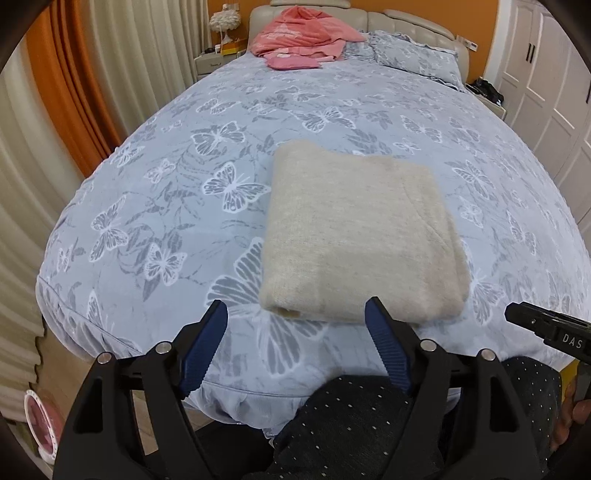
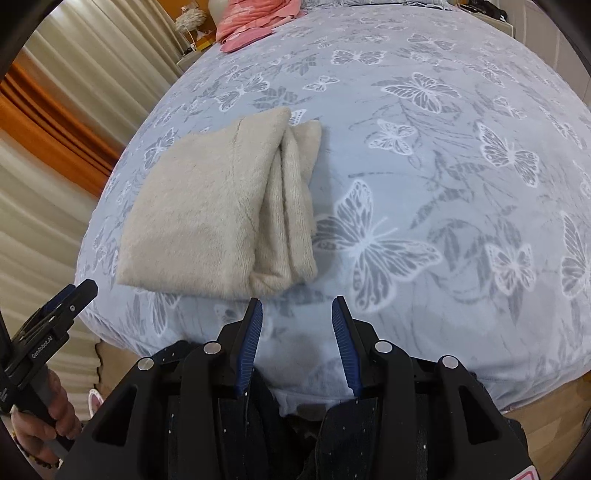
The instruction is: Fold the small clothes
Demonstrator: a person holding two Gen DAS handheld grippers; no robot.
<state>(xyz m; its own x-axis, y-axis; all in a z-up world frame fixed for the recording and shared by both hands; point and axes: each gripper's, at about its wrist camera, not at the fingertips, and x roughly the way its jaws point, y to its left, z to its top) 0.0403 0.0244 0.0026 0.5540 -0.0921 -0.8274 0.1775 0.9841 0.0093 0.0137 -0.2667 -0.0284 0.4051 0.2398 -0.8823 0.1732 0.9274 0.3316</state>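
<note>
beige garment (image 1: 364, 236) folded near bed (image 1: 155, 206) foot edge; left gripper (image 1: 295, 314), right gripper (image 2: 297, 308) both released, empty. fetch pink clothes (image 1: 299, 37) at headboard end, leave stack undisturbed.

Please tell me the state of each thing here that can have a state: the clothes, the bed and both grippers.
beige garment: folded, lying flat on the bed, not gripped.
pink clothes: unfolded, in a heap by the headboard.
bed cover: spread smooth.
left gripper: open, empty.
right gripper: open, empty.
</note>
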